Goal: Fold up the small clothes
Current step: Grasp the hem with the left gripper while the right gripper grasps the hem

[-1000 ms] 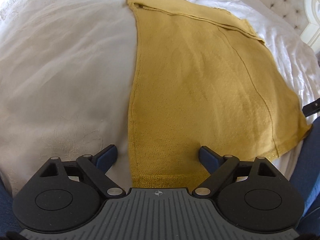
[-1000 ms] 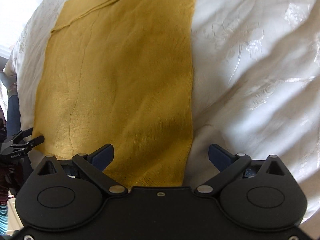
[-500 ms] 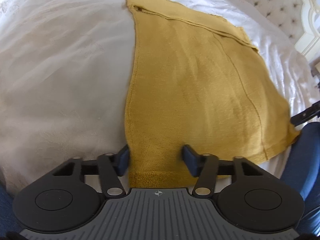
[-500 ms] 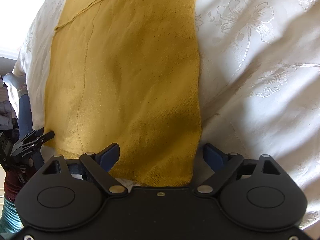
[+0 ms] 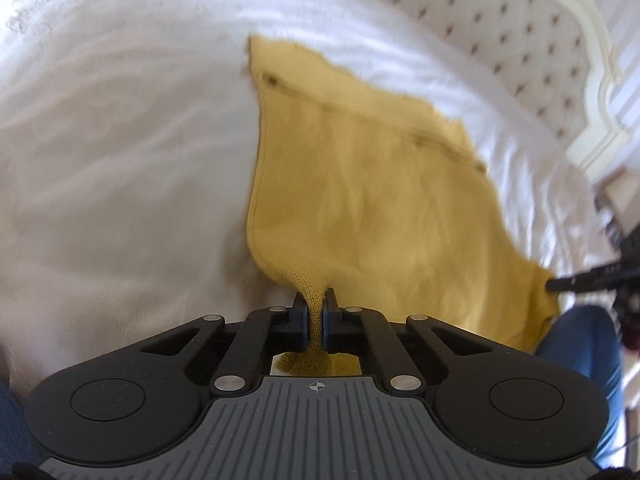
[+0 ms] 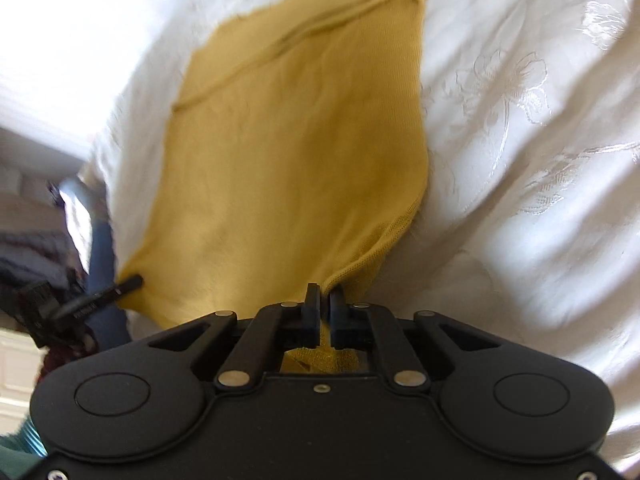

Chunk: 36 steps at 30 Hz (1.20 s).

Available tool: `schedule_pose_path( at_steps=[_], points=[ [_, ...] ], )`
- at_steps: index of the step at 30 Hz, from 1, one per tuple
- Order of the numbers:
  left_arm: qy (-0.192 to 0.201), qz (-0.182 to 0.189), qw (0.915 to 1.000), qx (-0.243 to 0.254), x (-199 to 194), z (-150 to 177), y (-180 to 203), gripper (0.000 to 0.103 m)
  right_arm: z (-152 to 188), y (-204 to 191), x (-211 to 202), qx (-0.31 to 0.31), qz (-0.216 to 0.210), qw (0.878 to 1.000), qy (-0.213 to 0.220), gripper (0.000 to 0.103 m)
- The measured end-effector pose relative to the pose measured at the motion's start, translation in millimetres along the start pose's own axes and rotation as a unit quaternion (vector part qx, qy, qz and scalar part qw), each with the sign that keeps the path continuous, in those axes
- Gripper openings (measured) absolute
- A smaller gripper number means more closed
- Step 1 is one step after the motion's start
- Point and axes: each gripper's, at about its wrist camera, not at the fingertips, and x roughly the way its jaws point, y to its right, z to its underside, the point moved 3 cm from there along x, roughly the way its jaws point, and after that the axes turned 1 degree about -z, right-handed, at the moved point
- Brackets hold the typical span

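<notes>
A mustard-yellow knit garment lies spread on a white bedspread. My left gripper is shut on the garment's near left corner, and the knit bunches up between its pads. In the right wrist view the same garment stretches away from me. There my right gripper is shut on the near right corner, with the hem pulled up into a ridge toward it. Each gripper shows at the far corner of the other's view: the right one, the left one.
A tufted white headboard rises at the far right of the bed. The bedspread carries an embroidered flower pattern and soft folds. A blue-clad leg stands against the near edge of the bed.
Both grippers went from wide open around the near hem to shut on its two corners. The corners have lifted off the bedspread, and the cloth now pulls up toward each gripper.
</notes>
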Motion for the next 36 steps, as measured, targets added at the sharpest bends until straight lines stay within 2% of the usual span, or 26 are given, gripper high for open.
schedule_pose_path(
  at_steps=[7, 12, 15, 16, 17, 19, 20, 21, 22, 23, 26, 36],
  points=[
    [0.052, 0.016, 0.9985, -0.006, -8, -38, 14, 0.006, -3, -5, -29, 0.028, -0.085, 0.99, 0.11, 0.011],
    [0.079, 0.028, 0.9964, -0.007, -8, -64, 23, 0.006, -25, -5, -46, 0.048, -0.124, 0.978, 0.163, 0.008],
    [0.081, 0.031, 0.9962, -0.008, -1, -78, 25, 0.006, -40, -2, -49, 0.065, -0.147, 0.969, 0.186, 0.008],
    [0.081, 0.028, 0.9963, -0.005, 1, -81, 25, 0.006, -46, -1, -48, 0.062, -0.142, 0.97, 0.185, 0.008],
    [0.079, 0.026, 0.9965, -0.001, 4, -82, 27, 0.006, -51, -2, -45, 0.054, -0.126, 0.974, 0.178, 0.016],
    [0.076, 0.021, 0.9969, 0.011, 7, -82, 28, 0.006, -56, -1, -35, 0.042, -0.084, 0.984, 0.153, 0.018],
    [0.074, 0.019, 0.997, 0.016, 8, -81, 28, 0.006, -58, 1, -28, 0.046, -0.065, 0.987, 0.137, 0.028],
    [0.072, 0.017, 0.9971, 0.018, 9, -79, 28, 0.006, -57, 3, -21, 0.05, -0.042, 0.991, 0.118, 0.05],
    [0.068, 0.016, 0.9973, 0.02, 10, -77, 27, 0.006, -55, 6, -14, 0.052, -0.022, 0.994, 0.099, 0.06],
    [0.066, 0.014, 0.9975, 0.021, 11, -76, 25, 0.006, -53, 8, -7, 0.051, -0.007, 0.995, 0.085, 0.075],
    [0.06, 0.01, 0.998, 0.017, 12, -71, 21, 0.006, -47, 10, 5, 0.052, -0.006, 0.997, 0.063, 0.074],
    [0.059, 0.01, 0.9982, 0.011, 9, -67, 14, 0.006, -47, -6, 13, 0.033, -0.013, 0.997, 0.062, 0.07]
  ],
)
